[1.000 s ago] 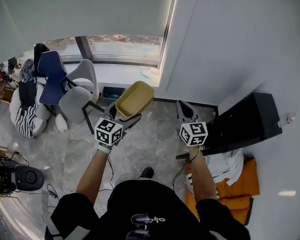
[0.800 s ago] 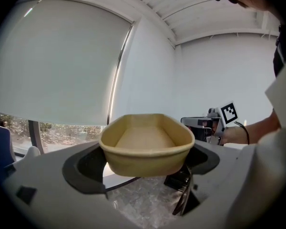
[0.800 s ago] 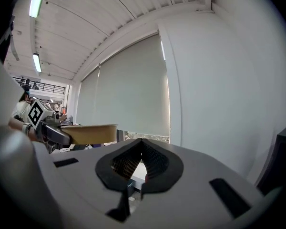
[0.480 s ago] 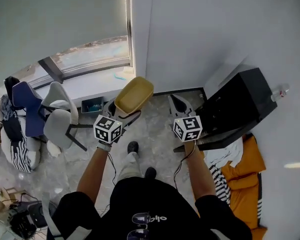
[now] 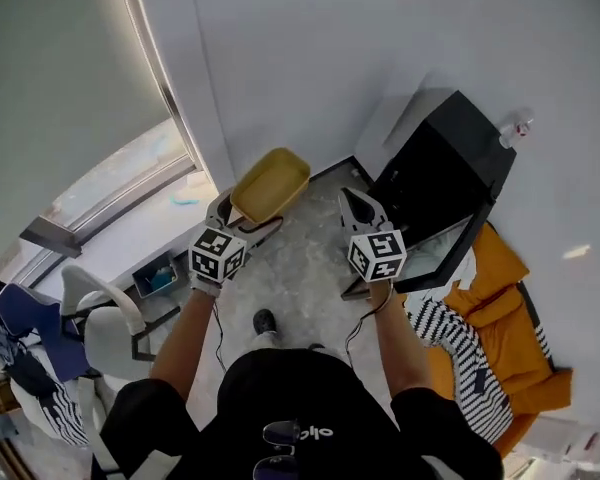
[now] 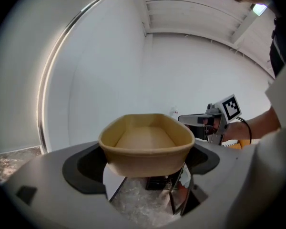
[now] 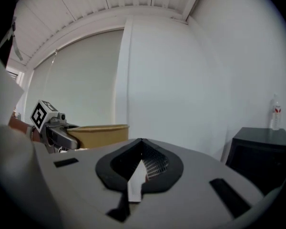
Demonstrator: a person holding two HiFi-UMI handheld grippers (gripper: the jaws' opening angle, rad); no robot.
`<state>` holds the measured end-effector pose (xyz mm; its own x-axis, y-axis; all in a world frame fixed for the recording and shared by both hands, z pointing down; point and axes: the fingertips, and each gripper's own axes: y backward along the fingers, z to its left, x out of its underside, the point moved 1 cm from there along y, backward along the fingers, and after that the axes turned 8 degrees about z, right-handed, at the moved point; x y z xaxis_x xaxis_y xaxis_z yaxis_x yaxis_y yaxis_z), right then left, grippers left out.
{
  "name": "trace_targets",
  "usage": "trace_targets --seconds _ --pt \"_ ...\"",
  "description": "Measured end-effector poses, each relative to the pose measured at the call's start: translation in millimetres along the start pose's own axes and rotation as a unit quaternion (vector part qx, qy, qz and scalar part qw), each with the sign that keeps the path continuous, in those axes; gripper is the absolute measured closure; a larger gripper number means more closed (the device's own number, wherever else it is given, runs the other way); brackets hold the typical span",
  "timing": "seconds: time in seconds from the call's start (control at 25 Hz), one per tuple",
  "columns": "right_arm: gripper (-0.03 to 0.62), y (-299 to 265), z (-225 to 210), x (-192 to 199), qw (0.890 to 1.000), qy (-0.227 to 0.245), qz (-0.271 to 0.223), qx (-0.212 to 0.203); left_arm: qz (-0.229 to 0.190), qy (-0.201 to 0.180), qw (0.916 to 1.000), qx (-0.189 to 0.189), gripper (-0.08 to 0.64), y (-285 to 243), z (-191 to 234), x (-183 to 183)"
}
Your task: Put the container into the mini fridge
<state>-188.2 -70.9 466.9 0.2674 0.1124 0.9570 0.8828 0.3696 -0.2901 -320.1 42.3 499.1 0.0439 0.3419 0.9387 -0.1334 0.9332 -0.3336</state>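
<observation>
Carry step: my L gripper (image 5: 244,219) is clamped on the yellow container (image 5: 270,181), held up left of the black mini fridge (image 5: 442,183), R gripper (image 5: 357,208) pinched together w/ nothing in it, so next I prob. swing right toward the fridge.

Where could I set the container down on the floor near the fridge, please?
Bare floor runs from the wall back to the shoe, between the ledge and the fridge. Crowded: orange cloth and striped cloth beside the fridge, chairs by the ledge. The container is in the left gripper.
</observation>
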Motion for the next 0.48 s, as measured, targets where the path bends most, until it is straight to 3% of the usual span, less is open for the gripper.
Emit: trace_targets --seconds 0.2,0.48 --pt "0.592 5 -33 6 0.997 -0.021 0.002 0.073 0.008 -0.030 0.9966 0.076 0.055 -49 0 -14" --pt "0.592 28 -88 26 0.986 -0.051 0.008 0.156 0.019 -0.056 0.9855 0.159 0.055 -123 -24 -28"
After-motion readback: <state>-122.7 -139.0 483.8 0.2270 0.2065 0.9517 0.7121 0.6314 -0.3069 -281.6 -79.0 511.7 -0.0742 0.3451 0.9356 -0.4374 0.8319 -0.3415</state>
